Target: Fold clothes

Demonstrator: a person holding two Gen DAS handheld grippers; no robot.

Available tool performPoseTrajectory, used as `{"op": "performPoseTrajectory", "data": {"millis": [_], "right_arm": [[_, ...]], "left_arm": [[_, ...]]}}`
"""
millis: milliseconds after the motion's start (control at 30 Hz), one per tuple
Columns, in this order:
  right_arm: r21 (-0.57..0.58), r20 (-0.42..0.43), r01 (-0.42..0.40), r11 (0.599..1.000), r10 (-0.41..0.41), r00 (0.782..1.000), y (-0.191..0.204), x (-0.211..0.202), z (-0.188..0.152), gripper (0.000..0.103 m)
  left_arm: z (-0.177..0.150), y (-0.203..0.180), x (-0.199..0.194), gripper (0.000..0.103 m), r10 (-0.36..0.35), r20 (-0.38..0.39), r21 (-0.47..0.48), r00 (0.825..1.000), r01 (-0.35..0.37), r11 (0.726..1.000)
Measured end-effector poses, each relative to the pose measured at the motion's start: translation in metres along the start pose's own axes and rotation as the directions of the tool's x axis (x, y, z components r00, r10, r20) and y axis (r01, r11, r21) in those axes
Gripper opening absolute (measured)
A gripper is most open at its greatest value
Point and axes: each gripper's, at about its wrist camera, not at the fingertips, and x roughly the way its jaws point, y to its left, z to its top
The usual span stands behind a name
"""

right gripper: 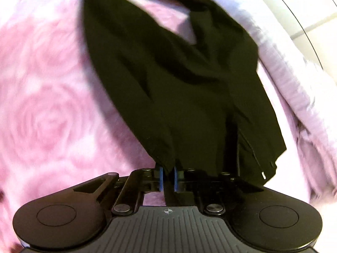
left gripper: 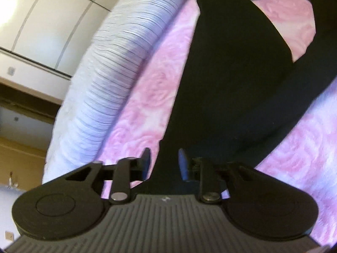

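Black garment (right gripper: 168, 84) on pink rose blanket (right gripper: 46, 109), pinched at one end by my right gripper (right gripper: 167, 179).

Right jaws clenched on a bunched edge of the cloth, blue pads (right gripper: 161, 178) nearly together w/ fabric between; rest of it trails away across the blanket toward a white ribbed cover (right gripper: 294, 88). My left gripper (left gripper: 164, 162) sits at another part of the garment (left gripper: 221, 84), jaws partly apart, cloth edge between the pads but I see no squeeze, so released. Pics blurry.
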Motion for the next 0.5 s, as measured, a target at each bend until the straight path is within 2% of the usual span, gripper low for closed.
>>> {"op": "performPoseTrajectory", "data": {"millis": [67,133,167,233,333,367,433,500], "right_arm": [[0.038,0.001,-0.016,0.999,0.016,1.0,-0.006,-0.008,0.002,0.006],[0.06,0.001,-0.028,0.998,0.028,1.0,-0.007,-0.02,0.002,0.006],[0.072,0.001,-0.035,0.997,0.035,0.999,-0.007,-0.026,-0.001,0.006],[0.097,0.001,-0.054,0.994,0.054,0.999,-0.01,-0.038,-0.008,0.006],[0.131,0.003,-0.087,0.988,0.088,0.996,-0.021,-0.048,-0.011,0.005],[0.137,0.006,-0.096,0.986,0.096,0.995,-0.025,-0.052,-0.012,0.005],[0.132,0.018,-0.11,0.985,0.108,0.994,-0.03,-0.061,-0.014,0.005],[0.104,0.031,-0.12,0.987,0.118,0.993,-0.032,-0.066,-0.017,0.005]], "left_arm": [[-0.007,-0.021,-0.028,0.043,-0.015,0.062,0.019,0.998,0.014,1.0],[-0.009,-0.058,-0.064,0.053,-0.088,0.149,0.073,0.985,0.078,0.994],[-0.007,-0.078,-0.08,0.06,-0.133,0.189,0.104,0.973,0.114,0.988],[0.005,-0.122,-0.102,0.063,-0.202,0.251,0.162,0.947,0.164,0.973],[0.03,-0.185,-0.129,0.065,-0.278,0.334,0.241,0.901,0.203,0.949],[0.04,-0.201,-0.131,0.067,-0.268,0.358,0.262,0.894,0.18,0.948],[0.06,-0.226,-0.127,0.067,-0.21,0.378,0.293,0.901,0.099,0.951],[0.077,-0.235,-0.115,0.067,-0.154,0.379,0.308,0.912,0.033,0.951]]}}
